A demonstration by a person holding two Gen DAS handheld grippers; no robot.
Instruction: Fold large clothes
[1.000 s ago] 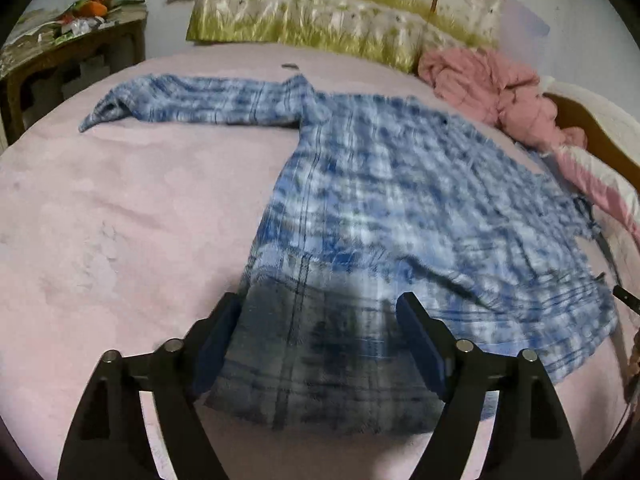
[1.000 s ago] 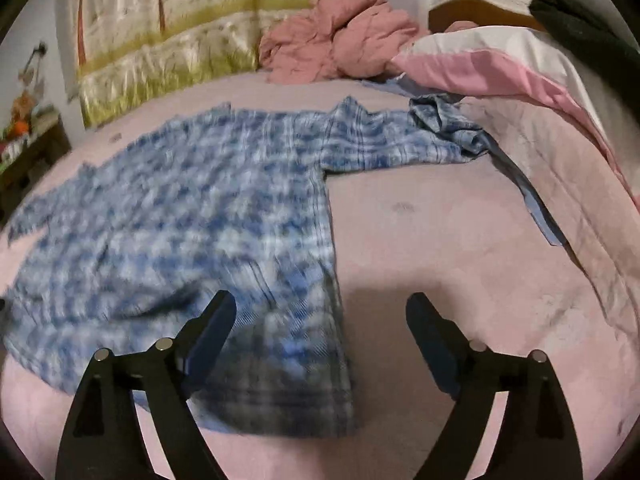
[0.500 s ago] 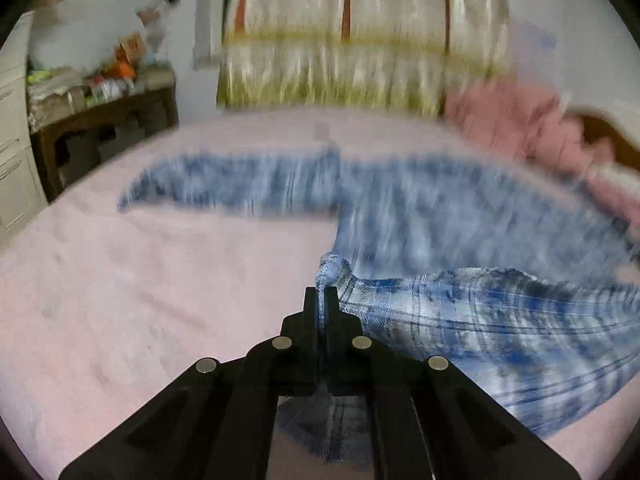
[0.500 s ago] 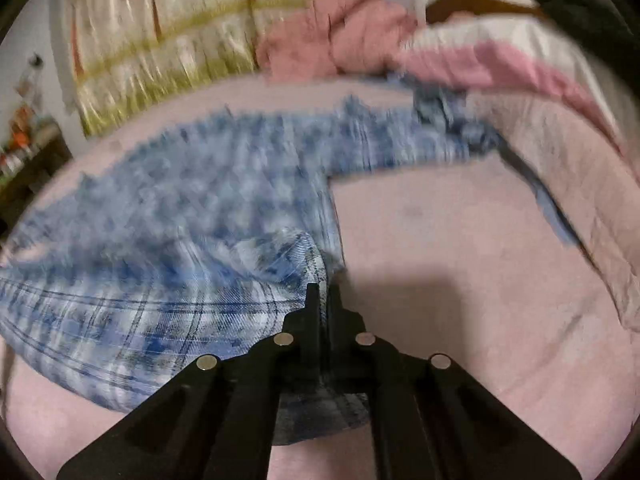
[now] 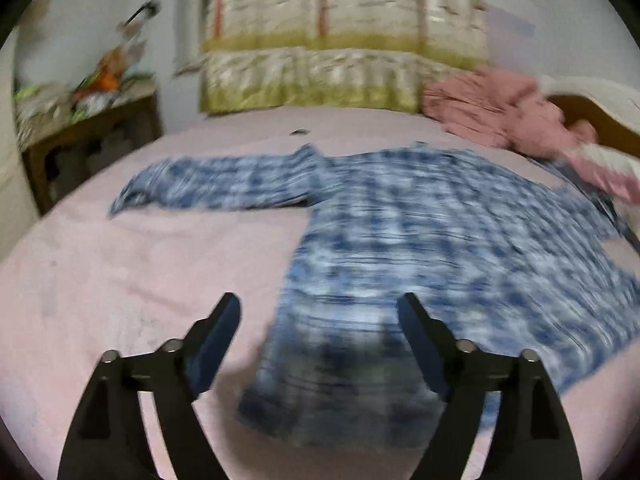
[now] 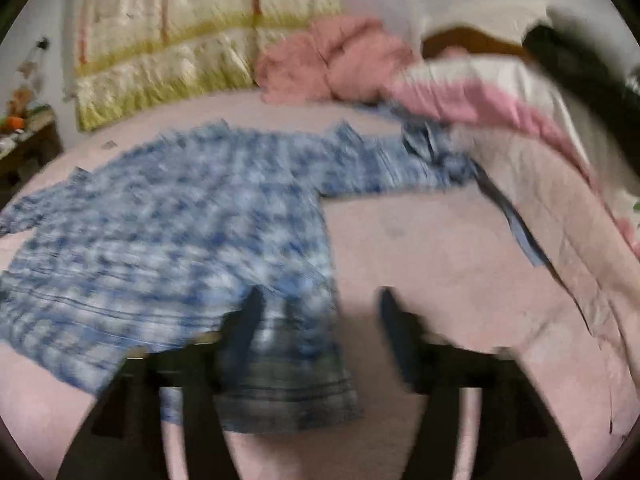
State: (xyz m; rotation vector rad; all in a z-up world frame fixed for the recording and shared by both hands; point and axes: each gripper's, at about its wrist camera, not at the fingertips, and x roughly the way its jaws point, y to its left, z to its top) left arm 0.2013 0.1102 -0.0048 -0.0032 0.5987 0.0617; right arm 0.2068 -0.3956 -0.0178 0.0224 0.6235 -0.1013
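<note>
Both grippers now stand released. The left gripper [image 5: 319, 334] hangs with its jaws spread over the lower left corner of the plaid shirt [image 5: 420, 240]; the right gripper [image 6: 320, 320] is spread over the lower right corner of the shirt [image 6: 168, 220]. Half a second ago each gripper was clenched on a hem corner and held it lifted; that cloth has since been let go and lies on the bed [image 5: 120, 280].

Note the position of the shirt: it lies spread on the pink bed, collar toward the far curtain [image 5: 340, 32], one sleeve [image 5: 208, 188] extended to the left, the other sleeve [image 6: 400, 168] reaching toward the pink quilt [image 6: 480, 96]. A crumpled pink garment [image 5: 500, 108] lies well beyond it.

Compared with one second ago, the layout looks nearly the same: flat hem, spread jaws. Treat the pinch-and-drop as a straightening tug, not a fold. Judge the task as near its start; no fold is visible. Both views are motion-blurred, so fine creases cannot be confirmed.
</note>
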